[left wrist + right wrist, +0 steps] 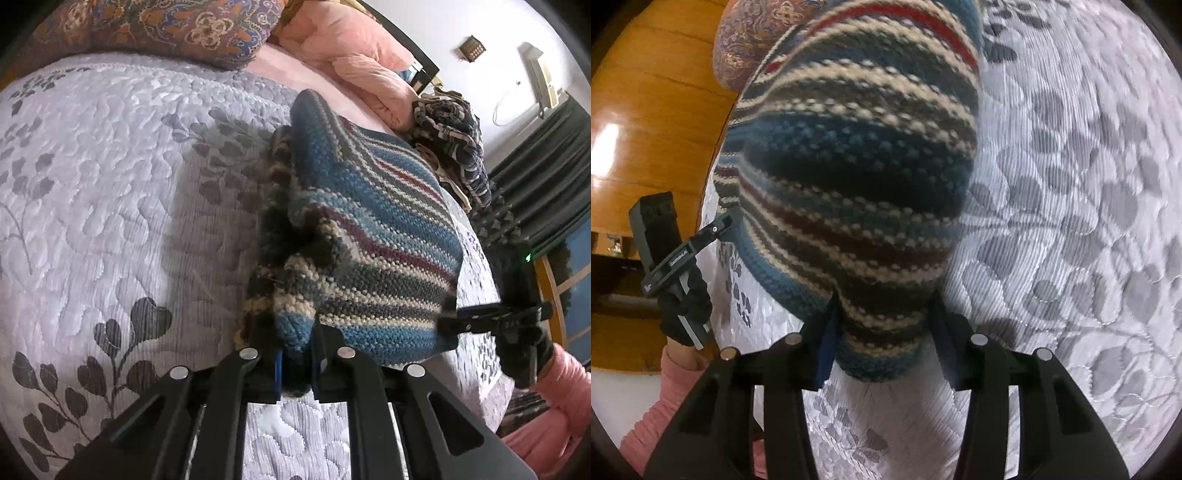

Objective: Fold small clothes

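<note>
1. striped knit garment (pixel 369 236) lifted just over the quilted bedspread (pixel 110 184), bunched and sagging.
2. pinched at one edge by left gripper (pixel 295 354), likewise by right gripper (pixel 882 332), though blurred.
3. best kept taut and level, edges matched before lowering.

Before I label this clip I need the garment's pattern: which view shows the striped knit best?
The left wrist view: the striped knit lies in focus on the quilted bedspread, its blue, cream and maroon stripes clear. In the right wrist view the knit fills the frame close up, blurred and dark in the middle.
</note>
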Demonstrator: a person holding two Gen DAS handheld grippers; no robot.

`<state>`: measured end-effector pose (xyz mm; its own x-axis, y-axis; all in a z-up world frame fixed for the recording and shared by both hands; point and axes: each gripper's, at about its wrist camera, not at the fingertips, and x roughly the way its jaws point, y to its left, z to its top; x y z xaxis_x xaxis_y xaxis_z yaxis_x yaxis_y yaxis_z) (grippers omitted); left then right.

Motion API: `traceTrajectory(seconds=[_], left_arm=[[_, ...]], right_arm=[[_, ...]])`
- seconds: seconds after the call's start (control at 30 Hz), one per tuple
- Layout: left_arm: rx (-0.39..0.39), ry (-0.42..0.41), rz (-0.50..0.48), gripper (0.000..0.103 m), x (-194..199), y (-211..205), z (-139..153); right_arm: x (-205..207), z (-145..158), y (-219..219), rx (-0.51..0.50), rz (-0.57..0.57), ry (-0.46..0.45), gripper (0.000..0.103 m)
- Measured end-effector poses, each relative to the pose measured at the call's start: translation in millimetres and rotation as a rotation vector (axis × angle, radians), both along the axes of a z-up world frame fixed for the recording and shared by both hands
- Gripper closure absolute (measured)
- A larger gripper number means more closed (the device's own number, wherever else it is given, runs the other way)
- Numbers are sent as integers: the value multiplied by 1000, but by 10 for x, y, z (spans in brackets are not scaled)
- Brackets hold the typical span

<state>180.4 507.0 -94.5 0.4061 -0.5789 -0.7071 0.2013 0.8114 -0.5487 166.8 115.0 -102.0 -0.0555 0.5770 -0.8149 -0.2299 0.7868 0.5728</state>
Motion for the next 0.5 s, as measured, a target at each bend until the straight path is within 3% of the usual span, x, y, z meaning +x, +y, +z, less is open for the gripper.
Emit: traceTrajectory(seconds=[0.13, 0.27, 0.37, 0.5], left_arm=[[-25, 19, 2, 83, -18, 40, 81], [-33, -8, 23, 63, -39, 101, 374], [-43, -26, 23, 63, 84, 45, 580], [23, -68, 33, 57, 459, -125, 837]], right_arm=[[15, 99, -23, 1, 16, -6, 51], [103, 349, -142, 8, 9, -53, 40], [242, 517, -221, 10, -23, -89, 40], [426, 622, -222, -22, -42, -122, 40]])
